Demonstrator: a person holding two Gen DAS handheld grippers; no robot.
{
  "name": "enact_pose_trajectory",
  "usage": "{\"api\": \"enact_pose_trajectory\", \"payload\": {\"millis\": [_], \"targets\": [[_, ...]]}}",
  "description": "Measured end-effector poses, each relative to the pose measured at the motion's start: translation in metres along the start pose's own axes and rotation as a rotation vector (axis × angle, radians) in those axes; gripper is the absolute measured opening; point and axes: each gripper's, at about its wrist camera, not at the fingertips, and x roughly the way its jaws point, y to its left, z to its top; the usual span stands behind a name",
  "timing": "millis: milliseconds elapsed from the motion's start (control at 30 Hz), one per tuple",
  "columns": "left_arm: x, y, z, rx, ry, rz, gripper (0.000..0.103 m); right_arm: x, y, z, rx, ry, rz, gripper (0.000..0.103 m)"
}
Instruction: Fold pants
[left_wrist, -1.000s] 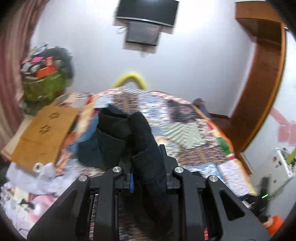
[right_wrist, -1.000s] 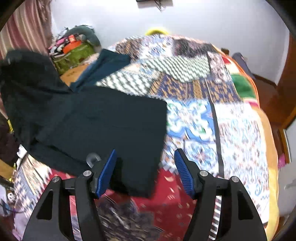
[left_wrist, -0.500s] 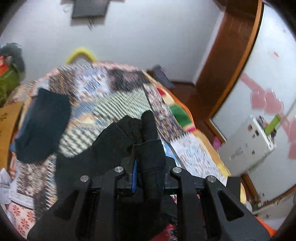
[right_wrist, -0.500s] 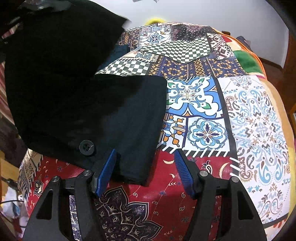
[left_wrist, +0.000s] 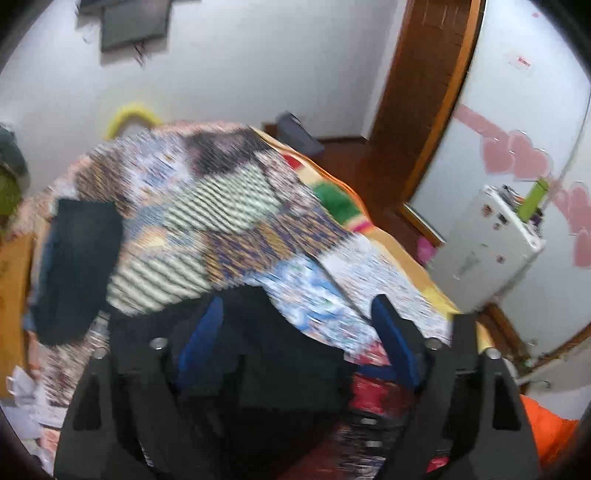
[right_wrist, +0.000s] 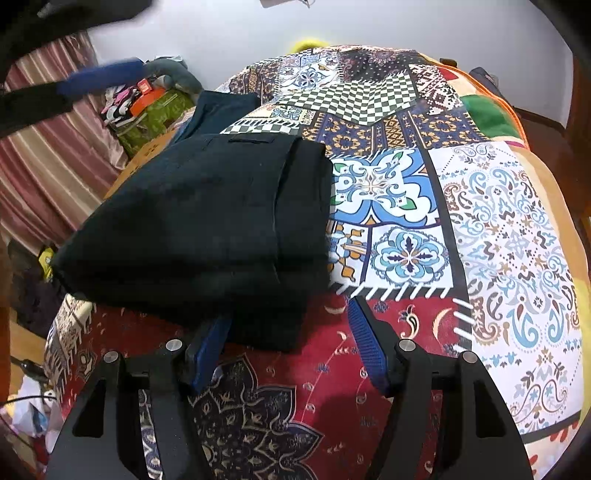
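Observation:
The black pants (right_wrist: 207, 221) lie folded in a thick stack on the patchwork bedspread (right_wrist: 498, 221). In the right wrist view my right gripper (right_wrist: 288, 350) is open just in front of the stack's near edge, its left pad by the cloth. My left gripper shows at the top left of that view (right_wrist: 99, 79), above the pants. In the blurred left wrist view my left gripper (left_wrist: 295, 343) is open, with the black pants (left_wrist: 273, 354) below and between its fingers, not clamped.
A folded dark blue garment (right_wrist: 221, 107) lies behind the pants; it also shows in the left wrist view (left_wrist: 74, 266). Bags and clutter (right_wrist: 144, 103) sit by the striped curtain at left. A white appliance (left_wrist: 491, 243) and wooden door frame (left_wrist: 424, 92) stand right of the bed.
My left gripper carried the pants' upper part over, laid it on the lower part and opened. The pants now lie as a folded stack. My right gripper stayed open.

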Motion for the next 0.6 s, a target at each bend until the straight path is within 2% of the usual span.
{"api": "enact_pose_trajectory", "payload": {"millis": [33, 100, 200, 300, 400, 500, 600], "targets": [[-0.003, 0.009, 0.003, 0.007, -0.018, 0.049, 0.094, -0.002, -0.001, -0.001, 0.004, -0.001, 0.001, 0.061], [-0.002, 0.031, 0.007, 0.016, -0.032, 0.134, 0.098, -0.004, -0.003, -0.002, 0.007, 0.003, 0.001, 0.061], [0.015, 0.069, 0.014, 0.0, 0.009, 0.209, 0.098, -0.008, -0.005, -0.002, 0.012, 0.007, 0.01, 0.061], [0.046, 0.118, 0.014, -0.067, 0.095, 0.27, 0.098, -0.01, -0.007, -0.002, 0.037, 0.001, 0.007, 0.061], [0.082, 0.155, 0.009, -0.113, 0.183, 0.292, 0.098, -0.013, -0.008, -0.003, 0.053, -0.006, -0.001, 0.061], [0.116, 0.173, -0.004, -0.101, 0.286, 0.337, 0.098, -0.014, -0.008, -0.002, 0.069, -0.009, -0.008, 0.061], [0.153, 0.188, -0.033, -0.05, 0.433, 0.377, 0.099, -0.016, -0.006, -0.002, 0.076, -0.009, -0.018, 0.061]]}}
